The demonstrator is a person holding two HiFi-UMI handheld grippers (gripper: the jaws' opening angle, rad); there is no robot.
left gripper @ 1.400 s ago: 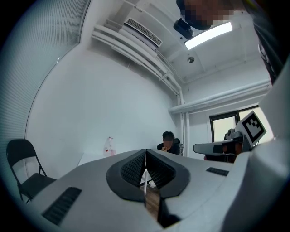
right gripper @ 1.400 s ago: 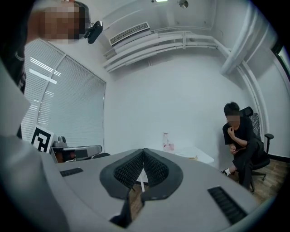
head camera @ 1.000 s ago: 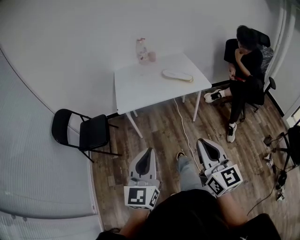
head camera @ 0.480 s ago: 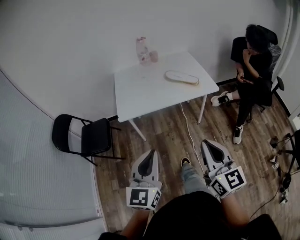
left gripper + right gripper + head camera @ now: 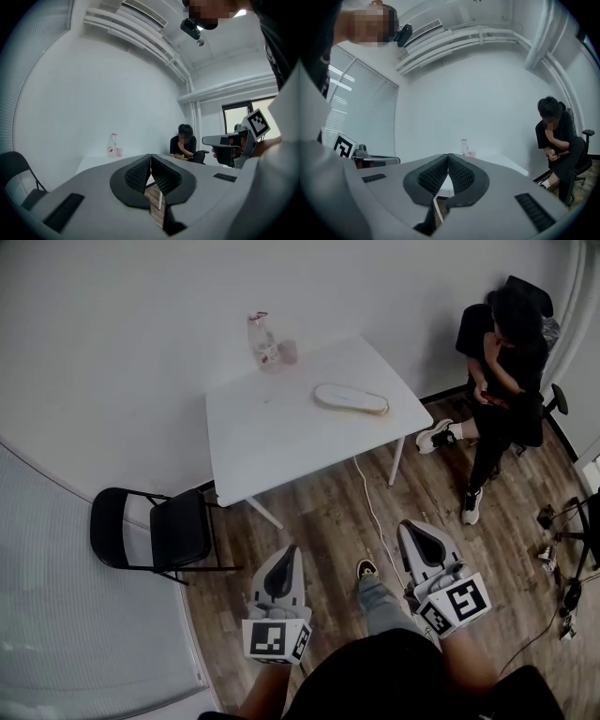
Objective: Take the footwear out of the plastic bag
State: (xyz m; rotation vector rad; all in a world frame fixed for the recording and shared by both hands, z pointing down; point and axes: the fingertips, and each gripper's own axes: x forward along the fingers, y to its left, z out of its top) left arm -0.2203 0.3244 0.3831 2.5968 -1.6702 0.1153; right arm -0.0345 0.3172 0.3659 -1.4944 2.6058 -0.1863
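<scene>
L gripper (image 5: 290,551) at 6 o'clock & R gripper (image 5: 406,527) at 4, both jaws together w/ nothing between, are well apart from bagged footwear (image 5: 351,398) lying at 1 o'clock on white bench (image 5: 272,442).

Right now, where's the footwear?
In the head view, the pale footwear lies flat on the white table, toward its right edge, with the clear bottle off to its left near the wall.
</scene>
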